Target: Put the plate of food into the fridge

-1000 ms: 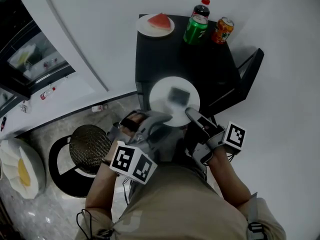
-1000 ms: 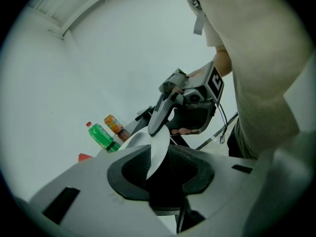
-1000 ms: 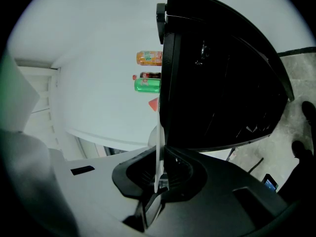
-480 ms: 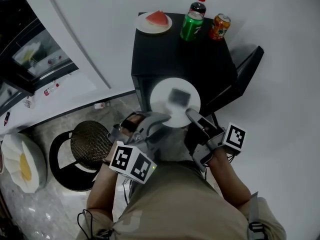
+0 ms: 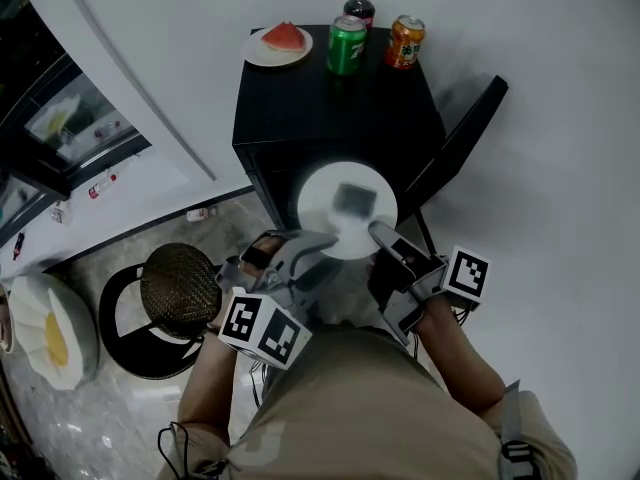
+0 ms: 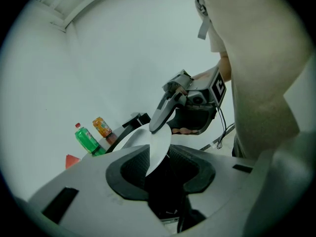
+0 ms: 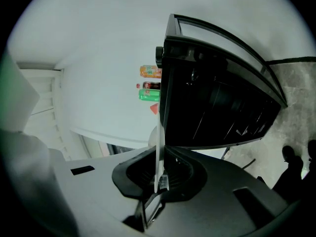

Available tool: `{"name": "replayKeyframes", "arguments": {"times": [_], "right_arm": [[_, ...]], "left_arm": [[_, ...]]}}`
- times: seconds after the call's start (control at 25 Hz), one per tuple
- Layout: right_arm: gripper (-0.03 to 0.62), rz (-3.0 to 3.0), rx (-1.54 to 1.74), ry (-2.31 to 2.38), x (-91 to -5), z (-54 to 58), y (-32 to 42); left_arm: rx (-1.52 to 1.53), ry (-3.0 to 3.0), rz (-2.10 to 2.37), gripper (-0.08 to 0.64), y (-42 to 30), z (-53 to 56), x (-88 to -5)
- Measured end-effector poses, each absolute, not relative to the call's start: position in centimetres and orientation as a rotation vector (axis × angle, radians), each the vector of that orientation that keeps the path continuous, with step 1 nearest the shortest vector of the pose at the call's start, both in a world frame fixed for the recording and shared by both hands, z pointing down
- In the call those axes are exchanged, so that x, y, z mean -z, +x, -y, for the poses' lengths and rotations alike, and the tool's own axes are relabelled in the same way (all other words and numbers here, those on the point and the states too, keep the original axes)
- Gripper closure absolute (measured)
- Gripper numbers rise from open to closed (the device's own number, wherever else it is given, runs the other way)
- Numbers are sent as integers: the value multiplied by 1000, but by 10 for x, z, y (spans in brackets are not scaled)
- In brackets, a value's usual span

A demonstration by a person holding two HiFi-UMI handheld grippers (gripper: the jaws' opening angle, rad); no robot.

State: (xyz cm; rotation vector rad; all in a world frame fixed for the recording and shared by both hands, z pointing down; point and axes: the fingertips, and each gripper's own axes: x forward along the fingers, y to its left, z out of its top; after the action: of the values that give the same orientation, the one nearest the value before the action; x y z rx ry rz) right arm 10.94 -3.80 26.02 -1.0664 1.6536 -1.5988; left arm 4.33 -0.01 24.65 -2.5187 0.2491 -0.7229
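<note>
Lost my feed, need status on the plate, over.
Right gripper clamped on plate rim; left gripper jaws just easing open, rim between them. Plate level before open fridge. No obstacle seen.

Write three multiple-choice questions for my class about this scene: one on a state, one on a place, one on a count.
1. The right tool is:
A. open and empty
B. shut on the rim of the round white plate of food
C. shut with nothing in it

2. The red watermelon slice lies:
A. on top of the black fridge
B. inside that fridge
C. on the plate of food

3. How many drink cans stand on the fridge?
A. one
B. two
C. four

Answers:
1. B: the right gripper view shows the plate's rim pinched between the jaws.
2. A: the head view shows it beside the drinks on the fridge's top.
3. B: one green can and one orange can; the third drink is a dark bottle.
</note>
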Motion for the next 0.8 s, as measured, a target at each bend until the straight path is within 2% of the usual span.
{"name": "replayKeyframes", "arguments": {"times": [0.4, 0.8], "right_arm": [[552, -1596, 1610, -1089, -276, 13, 141], [552, -1588, 1638, -1093, -292, -11, 155]], "left_arm": [[785, -2517, -251, 449, 56, -19, -253], [715, -2667, -423, 449, 51, -20, -250]]}}
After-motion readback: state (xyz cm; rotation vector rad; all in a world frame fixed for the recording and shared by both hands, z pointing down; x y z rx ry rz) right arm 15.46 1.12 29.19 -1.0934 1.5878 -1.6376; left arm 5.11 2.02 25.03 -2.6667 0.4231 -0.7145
